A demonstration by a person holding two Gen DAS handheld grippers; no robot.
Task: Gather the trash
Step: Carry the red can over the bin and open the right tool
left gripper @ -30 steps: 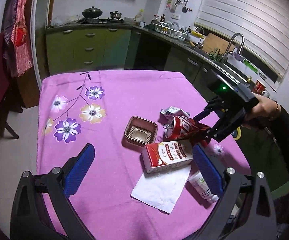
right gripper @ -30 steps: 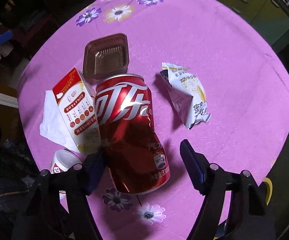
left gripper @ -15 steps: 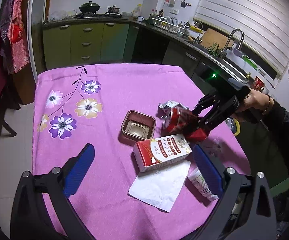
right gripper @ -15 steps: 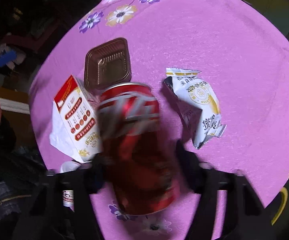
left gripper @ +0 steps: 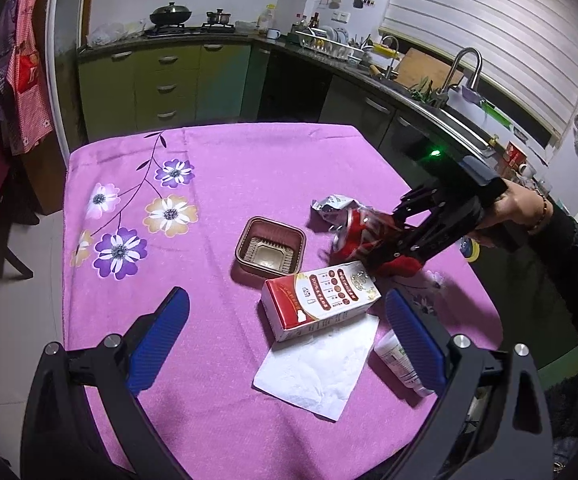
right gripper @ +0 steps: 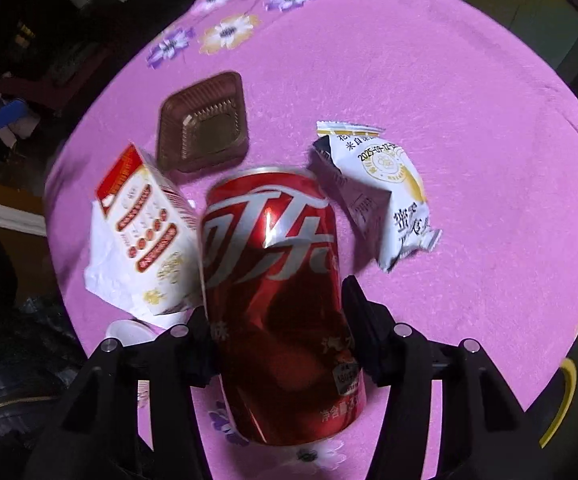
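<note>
Right hand-held gripper (right gripper: 277, 320) clamped on can (right gripper: 277, 280), jaws just closed; carton (right gripper: 145, 236) at 9 o'clock. Left hand-held gripper (left gripper: 285, 336) open above table (left gripper: 249, 160).

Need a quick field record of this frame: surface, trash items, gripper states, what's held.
surface: table with pink flowered cloth
held: red can, clamped in right gripper; jaws have just been closing on it
right gripper: shut on the can, seen in left view too
left gripper: open, empty, above the cloth
loose trash: brown tray, red and white carton, white napkin, snack wrapper, small white bottle
carton: lies on the napkin's edge
</note>
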